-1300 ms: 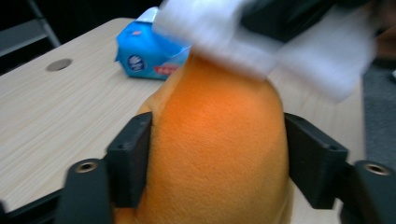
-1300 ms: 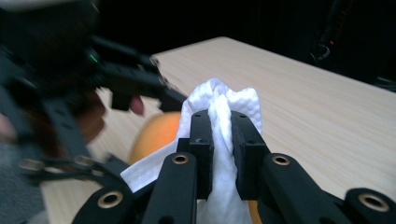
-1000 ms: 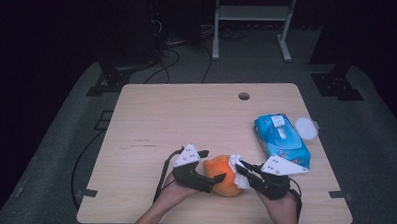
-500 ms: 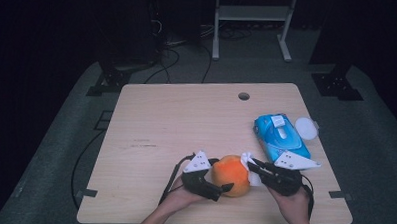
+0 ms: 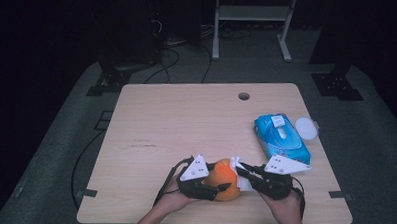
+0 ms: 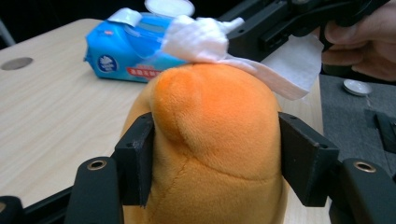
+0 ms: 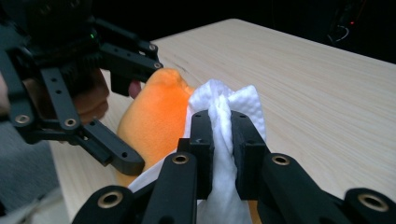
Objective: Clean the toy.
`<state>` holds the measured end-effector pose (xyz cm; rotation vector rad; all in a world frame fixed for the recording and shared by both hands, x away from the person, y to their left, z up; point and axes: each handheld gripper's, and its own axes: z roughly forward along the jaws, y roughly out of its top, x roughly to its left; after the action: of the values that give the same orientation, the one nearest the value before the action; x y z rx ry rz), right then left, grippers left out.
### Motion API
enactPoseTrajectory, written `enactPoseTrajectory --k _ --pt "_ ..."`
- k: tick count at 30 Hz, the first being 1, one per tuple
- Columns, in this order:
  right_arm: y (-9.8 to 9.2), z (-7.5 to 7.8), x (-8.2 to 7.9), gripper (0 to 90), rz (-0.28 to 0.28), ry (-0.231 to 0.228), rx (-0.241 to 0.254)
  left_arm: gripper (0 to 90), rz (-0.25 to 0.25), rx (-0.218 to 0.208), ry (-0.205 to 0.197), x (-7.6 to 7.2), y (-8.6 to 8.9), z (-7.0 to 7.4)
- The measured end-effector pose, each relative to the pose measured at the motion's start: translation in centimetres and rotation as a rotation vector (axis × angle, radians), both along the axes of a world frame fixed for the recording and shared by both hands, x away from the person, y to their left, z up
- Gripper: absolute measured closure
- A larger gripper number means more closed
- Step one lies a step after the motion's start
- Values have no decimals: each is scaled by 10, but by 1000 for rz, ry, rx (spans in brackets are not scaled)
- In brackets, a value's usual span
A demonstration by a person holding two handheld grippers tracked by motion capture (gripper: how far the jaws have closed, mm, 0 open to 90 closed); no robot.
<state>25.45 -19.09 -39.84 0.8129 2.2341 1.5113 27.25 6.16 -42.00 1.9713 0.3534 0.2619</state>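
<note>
A pale wooden table [image 5: 186, 126] stands on grey carpet in a dark room, with a blue wet-wipe packet [image 5: 280, 137] at its right. Near the front edge, the left gripper [image 6: 215, 154] has just been closing and now clamps a soft orange plush toy [image 6: 215, 126]. The right gripper [image 7: 219, 140] pinches a white crumpled tissue [image 7: 224, 112] against the toy. Since a second ago, toy and grippers sit slightly farther right.
</note>
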Motion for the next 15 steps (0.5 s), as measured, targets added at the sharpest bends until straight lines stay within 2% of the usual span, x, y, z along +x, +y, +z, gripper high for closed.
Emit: enactPoseTrajectory --k 1,3,5,6,7,9,11,13,15 --pt "0 -1 1 798 3 1 -5 332 -2 -2 4 1 1 0" --pt "-6 -4 4 799 0 33 16 238 21 -21 26 5 2 -1" --pt "-9 -6 6 799 -2 37 15 103 58 -19 83 11 1 -3" --pt "-9 -6 6 798 6 48 28 64 52 -23 106 13 1 -5" --pt "-8 -6 5 798 10 50 33 82 28 -31 127 14 1 -9" --pt "-2 -3 1 798 28 35 33 160 15 -22 100 9 -1 -10" --pt "5 1 -4 798 73 25 65 230 -1 2 60 2 -7 -10" --pt "9 3 -6 798 81 6 52 264 -13 35 7 -5 -12 -10" --pt "8 3 -4 798 67 8 41 294 -16 46 -18 -7 -13 -10"
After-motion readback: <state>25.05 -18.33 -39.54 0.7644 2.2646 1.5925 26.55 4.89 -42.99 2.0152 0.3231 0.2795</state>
